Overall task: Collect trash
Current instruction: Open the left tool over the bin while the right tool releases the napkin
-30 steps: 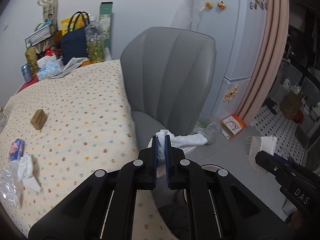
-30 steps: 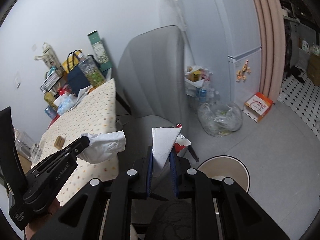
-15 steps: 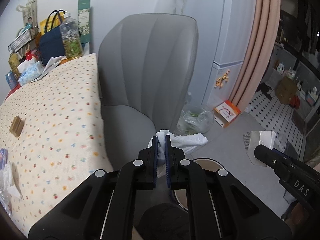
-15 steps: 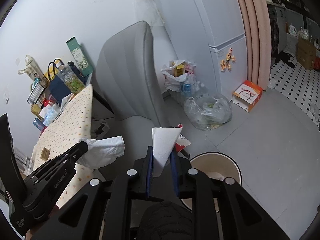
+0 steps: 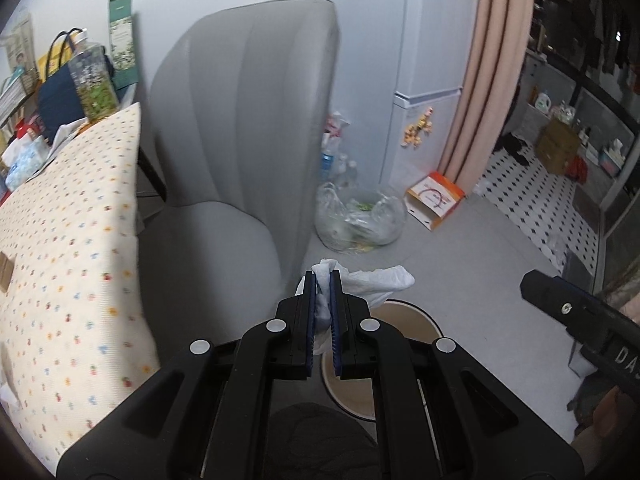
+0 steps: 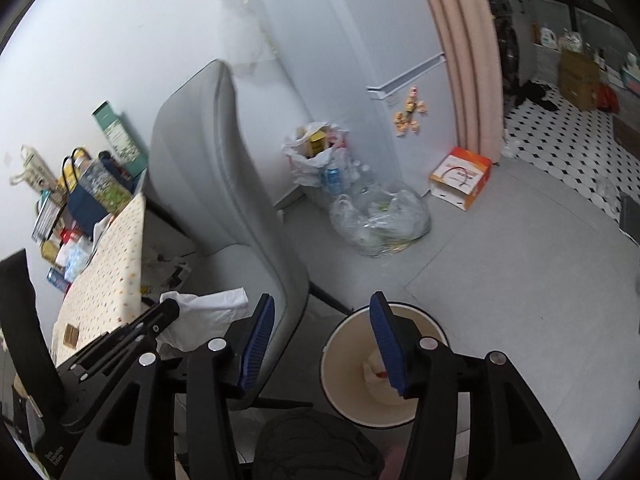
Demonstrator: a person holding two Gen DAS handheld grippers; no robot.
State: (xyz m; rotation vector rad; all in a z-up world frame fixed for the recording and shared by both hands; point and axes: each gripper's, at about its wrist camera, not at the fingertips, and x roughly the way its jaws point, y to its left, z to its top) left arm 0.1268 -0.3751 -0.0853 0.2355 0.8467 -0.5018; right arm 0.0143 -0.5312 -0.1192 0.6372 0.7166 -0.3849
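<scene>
My left gripper [image 5: 322, 280] is shut on a crumpled white tissue [image 5: 376, 280], held above the near edge of a round cream bin [image 5: 424, 314] on the floor. From the right wrist view the same tissue [image 6: 208, 316] hangs from the left gripper [image 6: 170, 306] beside the chair. My right gripper [image 6: 322, 340] hovers over the bin [image 6: 340, 344]; its jaws are opening with nothing between the blue pads [image 6: 386, 344]. A white and red paper wrapper [image 6: 376, 374] lies inside the bin. One finger of the right gripper [image 5: 532, 284] shows at the right of the left wrist view.
A grey chair [image 5: 240, 120] stands between the dotted tablecloth [image 5: 72, 240] and the bin. A clear bag of rubbish [image 6: 380, 220], a white bag with bottles [image 6: 316, 160] and an orange and white box [image 6: 460, 176] sit by the fridge [image 5: 428, 80]. Grey floor [image 6: 520, 280] lies to the right.
Both grippers swung from the table side towards the bin and sank. The right gripper's jaws spread and the paper wrapper left them; it now lies in the bin. The left still grips the tissue.
</scene>
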